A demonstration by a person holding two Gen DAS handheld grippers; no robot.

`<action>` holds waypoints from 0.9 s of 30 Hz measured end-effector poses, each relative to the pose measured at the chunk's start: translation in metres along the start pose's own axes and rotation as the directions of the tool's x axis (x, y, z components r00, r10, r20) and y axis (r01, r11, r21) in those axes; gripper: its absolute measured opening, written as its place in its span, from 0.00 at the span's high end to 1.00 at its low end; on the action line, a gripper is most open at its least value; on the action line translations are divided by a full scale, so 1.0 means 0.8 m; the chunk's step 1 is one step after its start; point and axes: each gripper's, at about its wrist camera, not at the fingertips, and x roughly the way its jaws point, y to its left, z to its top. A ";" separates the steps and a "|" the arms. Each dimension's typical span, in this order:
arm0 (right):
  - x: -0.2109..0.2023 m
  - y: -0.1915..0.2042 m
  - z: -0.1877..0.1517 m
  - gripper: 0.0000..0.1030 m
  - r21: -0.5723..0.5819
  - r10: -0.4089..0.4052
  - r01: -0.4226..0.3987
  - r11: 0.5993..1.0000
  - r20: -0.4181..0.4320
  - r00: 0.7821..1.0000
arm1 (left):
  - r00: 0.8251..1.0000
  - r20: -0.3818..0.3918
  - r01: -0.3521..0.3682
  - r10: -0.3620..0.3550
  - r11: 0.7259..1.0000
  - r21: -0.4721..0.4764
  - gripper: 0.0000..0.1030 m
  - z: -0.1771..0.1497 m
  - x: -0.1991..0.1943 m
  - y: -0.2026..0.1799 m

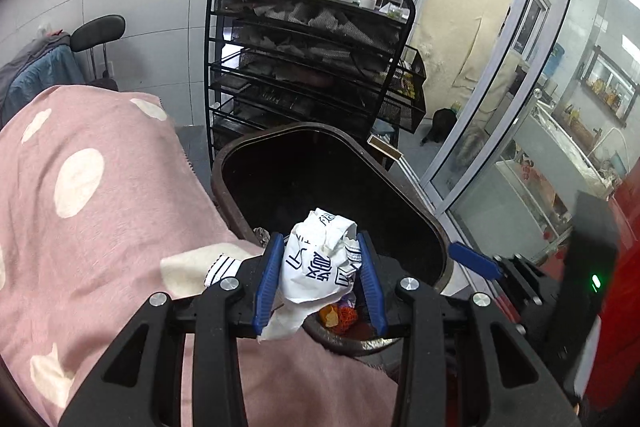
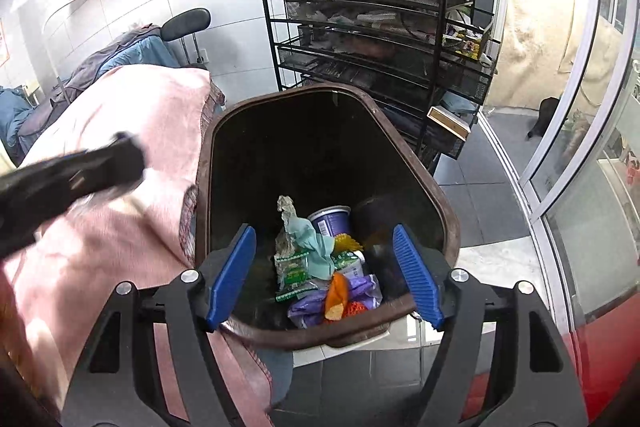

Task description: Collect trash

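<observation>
Left gripper [image 1: 320, 267] is clamped on a crumpled white paper wrapper [image 1: 320, 263] with dark blue print, blue pads pressing it from both sides. It sits over the near rim of the brown trash bin [image 1: 404, 187], so that piece is carried to the drop point but not yet let go.

Right gripper [image 2: 326, 273] stands with jaws wide apart and nothing between them, hanging over the bin mouth. Its share looks delivered.

Inside the bin, on the bottom: a green-and-white snack wrapper [image 2: 294, 269], a teal scrap [image 2: 318, 247], a purple bag [image 2: 352, 293], orange netting [image 2: 354, 308], and a yogurt-style cup [image 2: 330, 221]. So several pieces are already collected.

Pink polka-dot blanket [image 1: 100, 187] lies against the bin's left side; one white striped scrap [image 1: 222, 267] rests on it just beside the left gripper. It may be one more pickup, though whether it is trash is unclear.

Behind the bin stands a black wire rack [image 1: 304, 67] with bottles on top, not part of the job.

Judgement: late stage. What remains is releasing the paper wrapper, then checking the blanket for leftovers.
</observation>
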 end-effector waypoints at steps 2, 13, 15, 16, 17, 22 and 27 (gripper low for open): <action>-0.004 -0.003 -0.007 0.31 0.006 -0.005 0.005 1.000 -0.005 1.000 | 1.000 -0.017 0.000 0.000 1.000 0.008 0.63 0.006 0.012 -0.003; -0.024 -0.017 -0.025 0.31 0.026 -0.022 0.022 0.999 0.001 1.000 | 0.996 -0.092 0.012 -0.012 1.000 0.003 0.55 0.026 0.068 -0.014; -0.026 -0.019 -0.026 0.30 0.030 -0.024 0.024 0.999 0.003 1.000 | 0.996 -0.091 0.018 -0.019 1.000 -0.002 0.43 0.030 0.069 -0.014; -0.027 -0.020 -0.027 0.30 0.033 -0.023 0.023 0.999 0.003 1.000 | 0.996 -0.081 0.022 -0.022 1.000 -0.005 0.37 0.032 0.068 -0.013; -0.027 -0.020 -0.028 0.30 0.035 -0.024 0.024 0.999 0.004 1.000 | 0.997 -0.071 0.023 -0.023 1.000 -0.006 0.28 0.033 0.067 -0.013; -0.030 -0.022 -0.031 0.29 0.039 -0.025 0.025 0.999 0.002 1.000 | 0.999 -0.044 0.023 -0.023 1.000 0.002 0.13 0.036 0.061 -0.014; -0.034 -0.019 -0.034 0.27 0.026 -0.030 0.030 0.999 0.008 1.000 | 0.999 -0.029 0.038 -0.039 0.999 -0.030 0.10 0.037 0.052 -0.007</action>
